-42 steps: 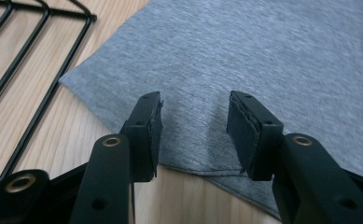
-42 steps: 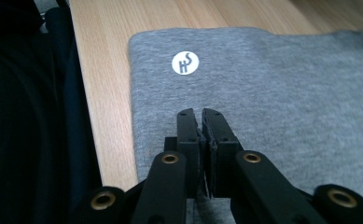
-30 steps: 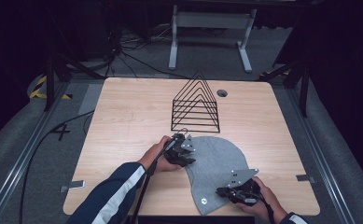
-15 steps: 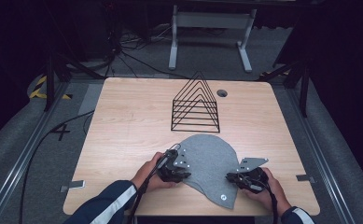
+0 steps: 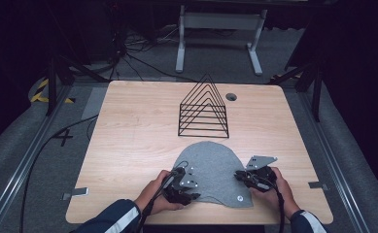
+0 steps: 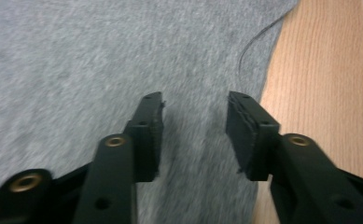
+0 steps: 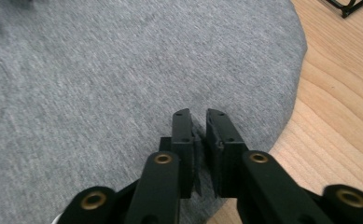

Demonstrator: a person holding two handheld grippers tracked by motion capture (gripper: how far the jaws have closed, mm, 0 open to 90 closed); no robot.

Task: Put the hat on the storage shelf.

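A grey cloth cap (image 5: 211,170) lies flat on the table (image 5: 128,145) near its front edge, just in front of the black wire rack (image 5: 203,111). The left claw (image 5: 189,187) sits at the cap's left rim. In the left gripper view its jaws have just been opening and stand apart over the fabric, nothing pinched between the pads (image 6: 147,135).

The right claw (image 5: 242,177) is at the cap's right edge. Its jaws are nearly together and have just eased slightly, with a fold of cloth apparently caught in the narrow gap (the seam there is dark, so how much fabric is gripped is hard to tell).

The likely trouble is uneven hold. With the left side released and the right grip loosening, any pull could drag the cap askew or let it slip free. A loose thread (image 6: 251,46) by the left jaw could also snag.
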